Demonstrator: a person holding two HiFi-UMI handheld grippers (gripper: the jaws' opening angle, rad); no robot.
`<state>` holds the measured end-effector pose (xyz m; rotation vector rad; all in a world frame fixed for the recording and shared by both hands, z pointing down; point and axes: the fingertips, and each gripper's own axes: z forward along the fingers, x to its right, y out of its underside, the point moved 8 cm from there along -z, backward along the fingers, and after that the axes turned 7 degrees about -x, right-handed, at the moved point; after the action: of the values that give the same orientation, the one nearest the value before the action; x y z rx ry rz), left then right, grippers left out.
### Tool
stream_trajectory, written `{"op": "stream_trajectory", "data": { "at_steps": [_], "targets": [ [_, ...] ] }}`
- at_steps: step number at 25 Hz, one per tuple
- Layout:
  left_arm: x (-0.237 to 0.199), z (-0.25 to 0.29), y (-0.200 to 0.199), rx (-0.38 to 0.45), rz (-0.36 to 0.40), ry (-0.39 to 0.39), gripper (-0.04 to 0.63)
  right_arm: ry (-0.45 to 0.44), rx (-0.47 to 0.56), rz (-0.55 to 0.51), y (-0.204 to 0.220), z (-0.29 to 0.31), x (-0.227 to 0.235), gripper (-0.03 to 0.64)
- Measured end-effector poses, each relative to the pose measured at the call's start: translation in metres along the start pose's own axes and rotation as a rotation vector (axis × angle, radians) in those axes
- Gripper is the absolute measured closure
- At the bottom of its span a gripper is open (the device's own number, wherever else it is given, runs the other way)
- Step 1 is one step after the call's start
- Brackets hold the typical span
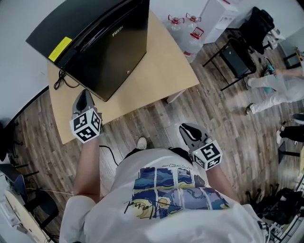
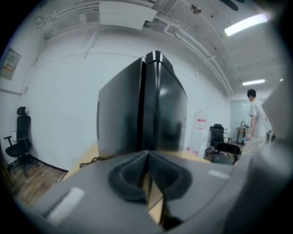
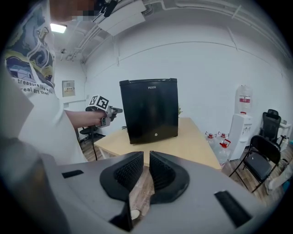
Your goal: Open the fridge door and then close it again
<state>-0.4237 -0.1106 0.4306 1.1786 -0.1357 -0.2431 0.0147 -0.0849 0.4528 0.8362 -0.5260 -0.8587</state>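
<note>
A black mini fridge (image 1: 109, 42) stands on a light wooden table (image 1: 161, 71), its door closed. In the head view my left gripper (image 1: 84, 96) hovers over the table's near edge, close to the fridge's front left corner and apart from it. In the left gripper view its jaws meet at the tips, so the left gripper (image 2: 147, 155) is shut and empty, with the fridge (image 2: 160, 109) right ahead. My right gripper (image 1: 188, 129) hangs over the floor in front of the table. The right gripper (image 3: 146, 157) has only a thin slit between its pads and holds nothing. Further off the fridge (image 3: 151, 109) faces it.
Several water bottles (image 1: 187, 28) and a white dispenser (image 1: 218, 12) stand right of the table. Black chairs (image 1: 237, 54) and a person (image 1: 275, 83) are further right. A black cable (image 1: 59, 78) lies beside the fridge. An office chair (image 2: 18, 137) stands at the left wall.
</note>
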Motion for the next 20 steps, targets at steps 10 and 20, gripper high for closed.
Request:
{"op": "stream_trajectory", "data": {
  "at_steps": [10, 20],
  "targets": [
    [0.096, -0.069, 0.04, -0.048, -0.075, 0.07, 0.588, -0.115, -0.002, -0.093, 0.023, -0.045, 0.053, 0.58],
    [0.258, -0.163, 0.103, -0.138, 0.021, 0.357, 0.588, -0.273, -0.002, -0.187, 0.063, -0.082, 0.084, 0.586]
  ]
}}
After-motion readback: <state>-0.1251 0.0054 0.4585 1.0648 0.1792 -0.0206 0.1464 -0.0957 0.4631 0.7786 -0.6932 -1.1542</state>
